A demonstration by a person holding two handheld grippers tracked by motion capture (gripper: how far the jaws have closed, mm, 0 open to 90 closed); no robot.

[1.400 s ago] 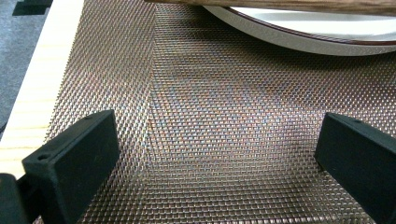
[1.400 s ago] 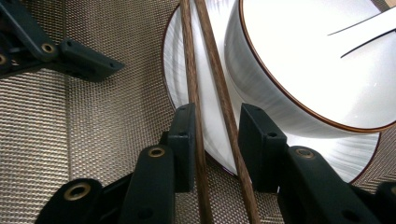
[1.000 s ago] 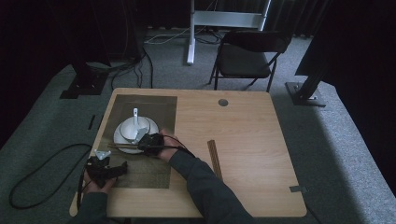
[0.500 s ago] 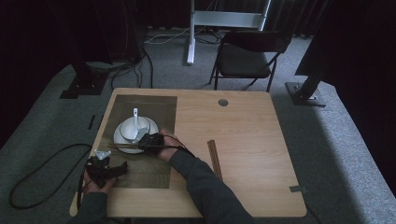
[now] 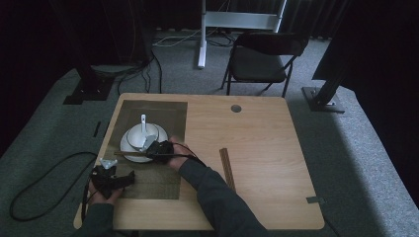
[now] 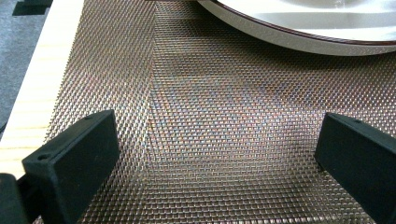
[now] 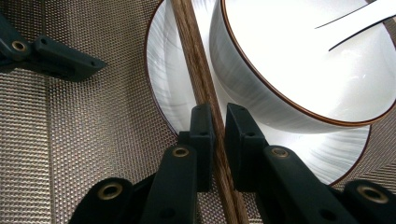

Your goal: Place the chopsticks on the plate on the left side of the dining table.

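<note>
Two grippers are on the woven placemat [image 5: 163, 111] at the left end of the desk [image 5: 257, 148], and I'm watching both. My right gripper [image 5: 157, 149] sits at the near rim of the white plate [image 5: 127, 148]; its jaws have just been closing and now pinch a brown wooden chopstick [image 7: 198, 79] between them. In the right gripper view that chopstick lies across the plate rim, just beside the wall of the white bowl [image 7: 299, 60], with little room between stick and bowl. From the high view it reads as a thin dark line running left from the jaws along the plate's near edge.

My left gripper [image 5: 109, 178] rests near the desk's left front corner, close to the placemat's left edge. In the left gripper view its jaws stand wide apart with only bare mat weave between them, and the plate rim crosses the top, well apart from them.

The right gripper view gives me the white spoon [image 7: 359, 18] handle inside the bowl up close; the high view shows it poking over the far rim. The high view also shows a second brown chopstick [image 5: 227, 168] lying on bare wood right of my forearm, with wide open desk beyond it.

Count: one plate, one bowl, one spoon, one placemat, two chopsticks.
</note>
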